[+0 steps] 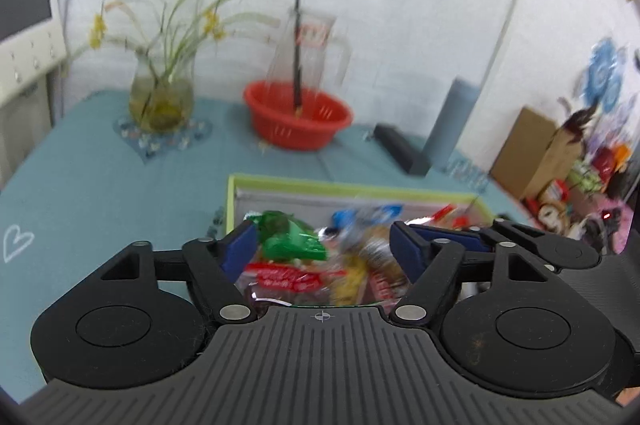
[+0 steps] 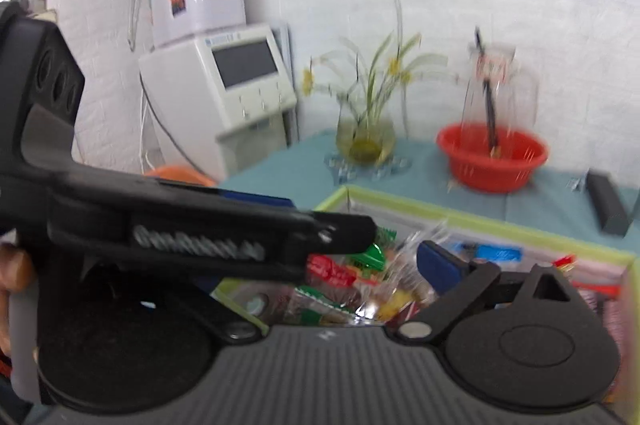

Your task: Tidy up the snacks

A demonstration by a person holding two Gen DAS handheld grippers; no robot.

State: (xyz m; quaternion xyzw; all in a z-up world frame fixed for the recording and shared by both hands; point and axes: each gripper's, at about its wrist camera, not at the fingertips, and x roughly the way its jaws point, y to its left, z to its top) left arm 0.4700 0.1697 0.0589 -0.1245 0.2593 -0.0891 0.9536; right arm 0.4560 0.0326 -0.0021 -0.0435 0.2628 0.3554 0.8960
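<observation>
Hovering over the green-rimmed box [image 1: 320, 183], left gripper [image 1: 322, 251] has its blue pads [image 1: 240, 249] spread, nothing pinched. Right gripper [image 2: 360, 257] is also spread wide and empty, the left one crossing in front of it. Snack packets [image 1: 316, 265] are piled inside the box, near the tabletop's [image 1: 100, 185] front edge. Red basket [image 1: 298, 119] and flower vase [image 1: 160, 101] stand at the back edge.

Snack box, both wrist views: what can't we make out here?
- Snack packets: motion blur makes the labels unreadable in both views.
- Box near side: hidden by the left tool body in the left view.
- Right tool: its left finger is covered by the left tool crossing the right view.
- Box right end: cut off by the right view's edge.
</observation>
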